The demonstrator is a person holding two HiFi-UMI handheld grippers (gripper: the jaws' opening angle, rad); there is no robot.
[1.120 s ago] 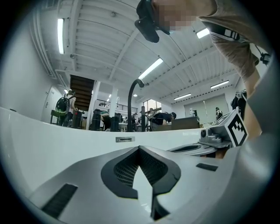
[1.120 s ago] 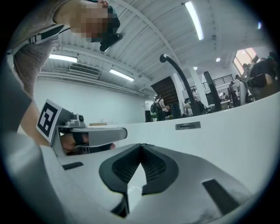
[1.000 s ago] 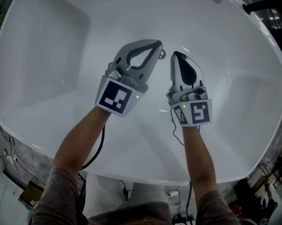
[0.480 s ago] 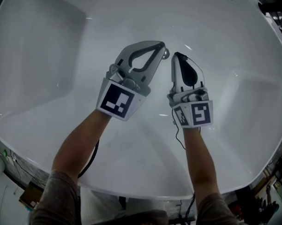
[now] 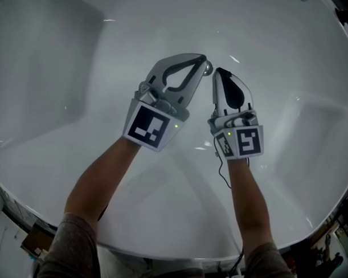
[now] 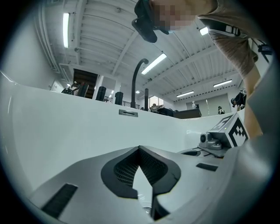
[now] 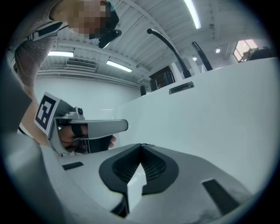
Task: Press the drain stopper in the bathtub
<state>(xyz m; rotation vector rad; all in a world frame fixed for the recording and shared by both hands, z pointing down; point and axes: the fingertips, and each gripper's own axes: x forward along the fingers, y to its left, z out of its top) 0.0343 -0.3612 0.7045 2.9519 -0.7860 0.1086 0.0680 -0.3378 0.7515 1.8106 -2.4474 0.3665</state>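
Observation:
Inside the white bathtub (image 5: 69, 71), the chrome drain stopper (image 5: 207, 68) peeks out beside the tip of my left gripper (image 5: 201, 60). That gripper is shut with nothing between its jaws, and its tip rests at or just over the stopper; I cannot tell whether they touch. In the left gripper view a chrome glint (image 6: 145, 209) shows low in the gap below the closed left gripper (image 6: 139, 148). My right gripper (image 5: 217, 72) is also shut and empty, a little to the right of the stopper. Its closed tips (image 7: 141, 145) point at the tub wall.
The tub's sloping walls surround both grippers. An overflow plate (image 6: 128, 113) sits on the far wall, with a dark curved faucet (image 6: 138, 78) above the rim. The right gripper (image 6: 221, 138) shows in the left gripper view, and the left gripper (image 7: 87, 127) in the right one.
Both grippers have stayed shut and close together at the stopper. They have moved slightly further into the tub as the head view shifted over it.

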